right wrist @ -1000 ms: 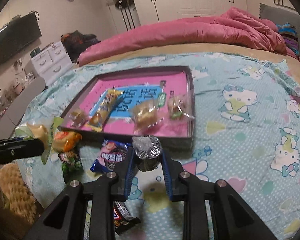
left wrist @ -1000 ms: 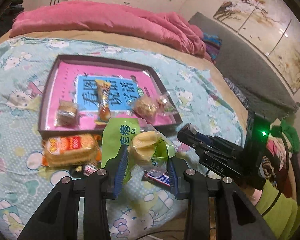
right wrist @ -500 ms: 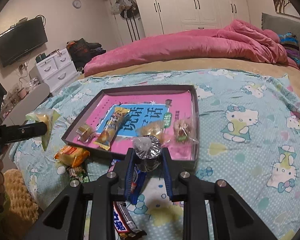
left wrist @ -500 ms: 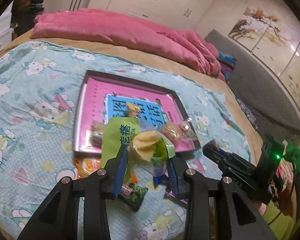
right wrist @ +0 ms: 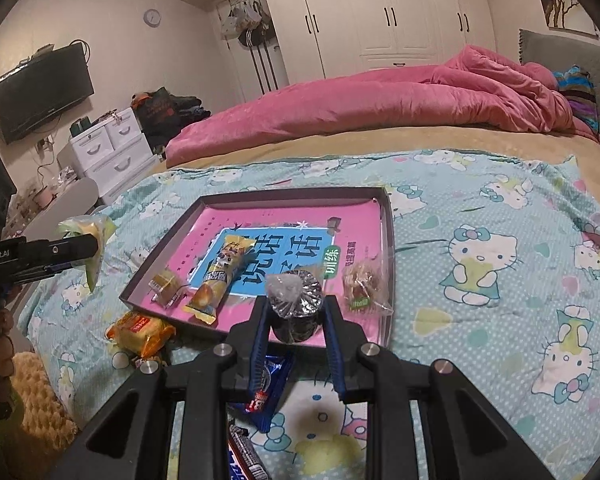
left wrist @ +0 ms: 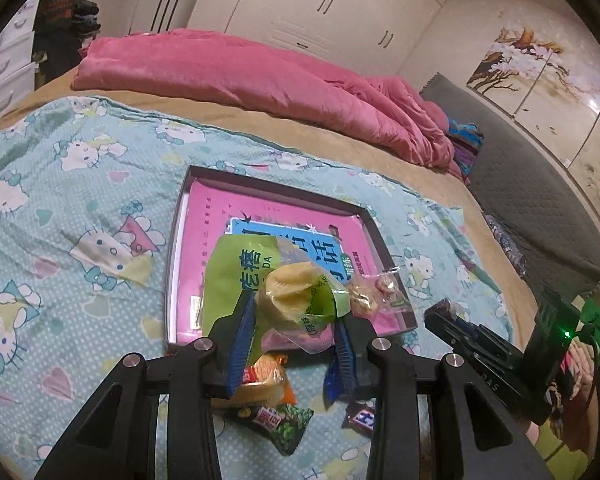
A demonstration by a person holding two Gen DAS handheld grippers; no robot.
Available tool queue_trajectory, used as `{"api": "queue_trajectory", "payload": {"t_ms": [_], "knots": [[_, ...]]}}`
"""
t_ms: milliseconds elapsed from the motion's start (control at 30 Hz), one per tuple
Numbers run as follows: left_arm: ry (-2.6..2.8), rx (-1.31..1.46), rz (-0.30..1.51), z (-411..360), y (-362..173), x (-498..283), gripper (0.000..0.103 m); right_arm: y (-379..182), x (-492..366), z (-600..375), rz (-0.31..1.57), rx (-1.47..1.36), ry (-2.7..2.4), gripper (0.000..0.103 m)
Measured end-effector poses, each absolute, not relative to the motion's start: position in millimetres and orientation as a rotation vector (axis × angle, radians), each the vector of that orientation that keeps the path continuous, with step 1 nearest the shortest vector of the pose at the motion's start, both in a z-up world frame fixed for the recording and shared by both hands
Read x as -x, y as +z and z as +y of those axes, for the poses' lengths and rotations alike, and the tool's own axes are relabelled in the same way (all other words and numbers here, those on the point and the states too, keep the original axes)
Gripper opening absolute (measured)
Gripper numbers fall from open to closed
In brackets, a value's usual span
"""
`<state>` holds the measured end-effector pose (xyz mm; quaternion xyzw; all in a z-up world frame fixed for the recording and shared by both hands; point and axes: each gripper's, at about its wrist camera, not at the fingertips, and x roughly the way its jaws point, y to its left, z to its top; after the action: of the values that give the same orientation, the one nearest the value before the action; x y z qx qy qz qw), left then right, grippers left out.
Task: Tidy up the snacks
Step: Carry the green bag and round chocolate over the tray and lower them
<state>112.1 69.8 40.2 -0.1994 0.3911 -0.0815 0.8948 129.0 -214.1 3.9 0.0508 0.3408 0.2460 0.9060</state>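
Both hands are mid-carry, each bringing a snack toward the tray (right wrist: 386,264), the shallow dark-rimmed box with the pink book lining it, lying on the cartoon-print bedspread (left wrist: 60,200).

At the left, the left tool (left wrist: 290,320) is clamped on a green-wrapped yellow cake (left wrist: 288,288), held in the air over the tray's near-left part as its own camera shows it (from the right camera the same packet hangs well left of the tray, so which it is I cannot tell). My guess for the next move: lower it to a bare stretch of the pink liner, then part the fingers.

Further right, the right tool (right wrist: 296,316) is closed on a clear-wrapped dark cake (right wrist: 294,300) above the tray's near edge, just left of the candy bag (right wrist: 366,284) already inside. It needs a short reach forward to a free spot.

The held packets hide the tray's middle. Below the tray, loose snacks are half covered by the tool bodies; the chocolate bar (right wrist: 246,456) is cut off by the frame.
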Motion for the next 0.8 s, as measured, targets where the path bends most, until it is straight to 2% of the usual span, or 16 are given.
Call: {"api": "queue_trajectory", "payload": {"t_ms": [800], "knots": [[-0.143,0.373,0.852,48,20,-157,0.038,-1,-149,-223,0.696,-0.144,0.481,0.027]]}}
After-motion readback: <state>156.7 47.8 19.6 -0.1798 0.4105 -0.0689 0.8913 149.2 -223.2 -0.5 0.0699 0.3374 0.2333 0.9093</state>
